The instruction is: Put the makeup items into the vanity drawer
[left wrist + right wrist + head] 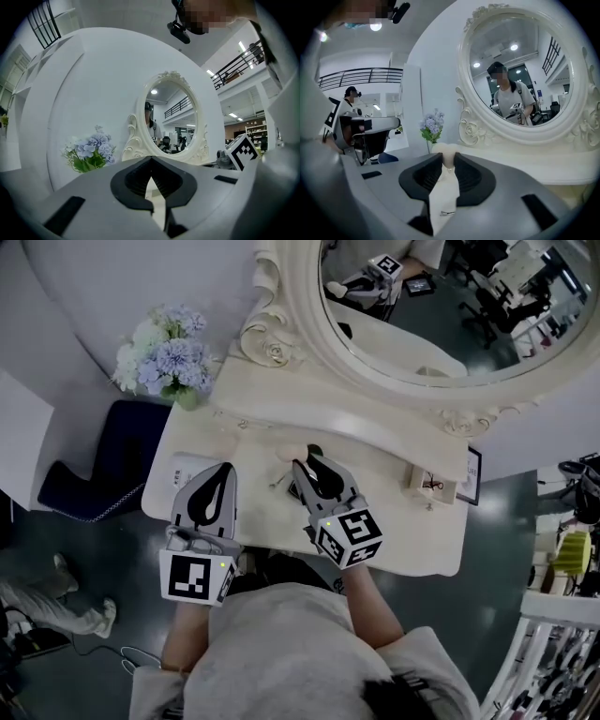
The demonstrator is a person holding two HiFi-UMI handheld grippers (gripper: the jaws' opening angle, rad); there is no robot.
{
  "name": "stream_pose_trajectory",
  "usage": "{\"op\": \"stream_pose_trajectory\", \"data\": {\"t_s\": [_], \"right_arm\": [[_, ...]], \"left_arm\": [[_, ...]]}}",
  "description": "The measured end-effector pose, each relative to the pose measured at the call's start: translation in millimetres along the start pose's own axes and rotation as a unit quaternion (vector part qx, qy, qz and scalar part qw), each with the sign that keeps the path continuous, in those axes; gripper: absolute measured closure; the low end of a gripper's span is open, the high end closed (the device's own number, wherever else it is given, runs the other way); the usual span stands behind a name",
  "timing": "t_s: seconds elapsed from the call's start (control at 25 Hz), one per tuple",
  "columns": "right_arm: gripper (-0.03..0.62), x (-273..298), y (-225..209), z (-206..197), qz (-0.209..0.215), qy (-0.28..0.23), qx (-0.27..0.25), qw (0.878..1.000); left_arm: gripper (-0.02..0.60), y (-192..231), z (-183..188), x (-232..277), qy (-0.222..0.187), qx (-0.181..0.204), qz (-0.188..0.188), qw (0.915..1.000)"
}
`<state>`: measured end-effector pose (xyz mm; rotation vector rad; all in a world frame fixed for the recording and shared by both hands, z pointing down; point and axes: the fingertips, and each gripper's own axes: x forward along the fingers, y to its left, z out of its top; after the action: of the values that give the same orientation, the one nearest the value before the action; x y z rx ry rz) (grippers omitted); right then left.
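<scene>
Right claw (301, 463): closed on a pale rounded makeup item (447, 151), perhaps a sponge or puff, pinched at the very tips of the jaws. The item stands proud of the tips on their far side, toward the mirror (422, 315). It looks roughly round, so I can name no long axis for it.

Position: the item hangs above the middle of the tabletop (403, 531), about midway between the front and back edges, clear of the surface as far as I can tell.

Left claw (223, 470): jaws together and empty, with only the tabletop showing through the gap behind the tips. It lies beside the right claw, nearer the left edge, and points the same way.

Other loose item: a small metal clip (447, 213) lies on the tabletop just under the right claw, between the two claws.

Governing relation: no view shows the vanity drawer, because my claws and body cover the front edge. I judge that it sits under that edge, on my side. The held item is therefore on the wrong side of the claw for the drop, and the right claw, which already carries it, must draw back toward me. The left claw is free to work the drawer.

Flowers (164, 357): back left corner, well clear.
</scene>
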<state>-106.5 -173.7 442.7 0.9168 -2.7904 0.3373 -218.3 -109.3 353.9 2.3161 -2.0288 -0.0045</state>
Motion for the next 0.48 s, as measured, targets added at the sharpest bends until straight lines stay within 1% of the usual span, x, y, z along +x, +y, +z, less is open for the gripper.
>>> {"op": "stream_pose_trajectory", "data": {"t_s": [0.48], "right_arm": [[0.510, -46.3, 2.2, 21.3, -0.049, -0.045, 0.000, 0.998]], "left_arm": [[0.568, -33.9, 13.2, 1.4, -0.018, 0.009, -0.069, 0.9974]]}}
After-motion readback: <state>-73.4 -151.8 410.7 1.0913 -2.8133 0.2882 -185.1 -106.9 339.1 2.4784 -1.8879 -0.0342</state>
